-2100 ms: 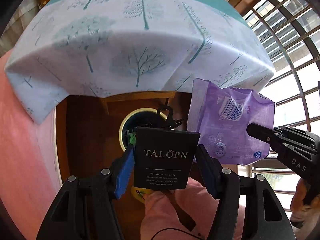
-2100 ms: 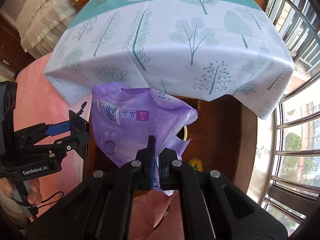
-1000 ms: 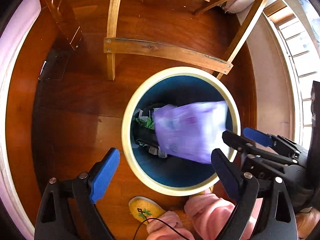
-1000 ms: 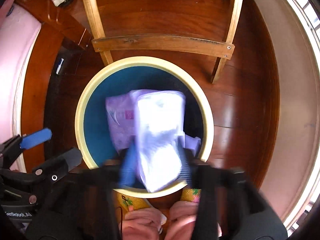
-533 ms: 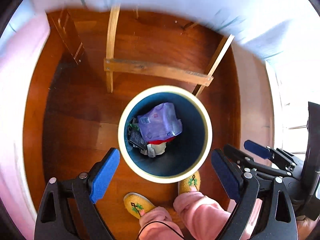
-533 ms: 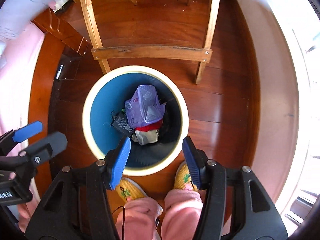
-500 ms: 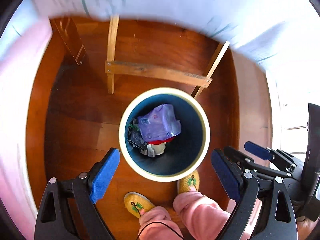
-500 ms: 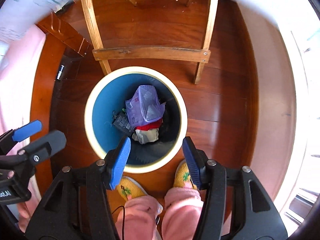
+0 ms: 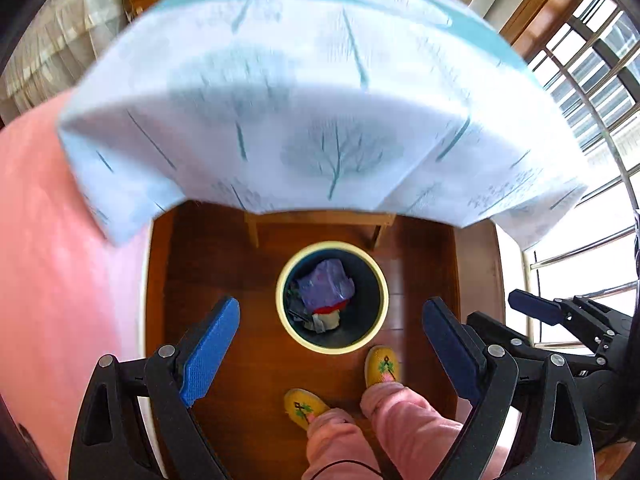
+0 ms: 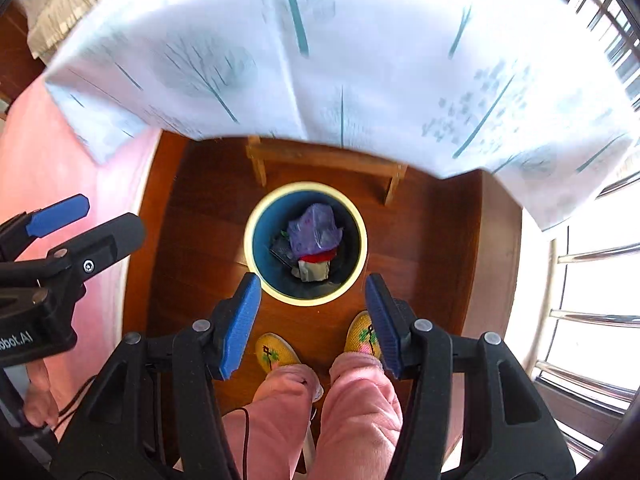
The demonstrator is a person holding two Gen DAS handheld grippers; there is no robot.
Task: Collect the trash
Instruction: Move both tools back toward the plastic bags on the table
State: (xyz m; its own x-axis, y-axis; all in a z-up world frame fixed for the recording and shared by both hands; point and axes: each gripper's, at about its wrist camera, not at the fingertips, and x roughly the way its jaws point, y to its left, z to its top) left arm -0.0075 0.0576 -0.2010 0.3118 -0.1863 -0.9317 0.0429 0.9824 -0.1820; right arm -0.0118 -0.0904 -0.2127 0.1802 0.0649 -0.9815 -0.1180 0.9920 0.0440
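Note:
A round bin with a cream rim (image 9: pixel 280 308) (image 10: pixel 362 236) stands on the wooden floor below the table edge. In it lie a purple plastic package (image 9: pixel 326 286) (image 10: pixel 314 228), a dark card and other scraps. My left gripper (image 9: pixel 332 344) is open and empty, high above the bin. My right gripper (image 10: pixel 314 312) is open and empty, also above the bin. The right gripper shows at the right of the left wrist view (image 9: pixel 532 312); the left gripper shows at the left of the right wrist view (image 10: pixel 80 220).
A table with a white and teal tree-print cloth (image 9: pixel 312 92) (image 10: pixel 360 48) overhangs the far side of the bin. The person's yellow slippers (image 9: pixel 382 362) (image 10: pixel 276 352) stand just before the bin. A pink rug (image 9: pixel 60 260) lies left; window bars (image 10: pixel 592 320) are right.
Both grippers let go of the black card and the purple package, which dropped into the bin. Both have since risen, so the bin looks smaller and the tablecloth is back in view.

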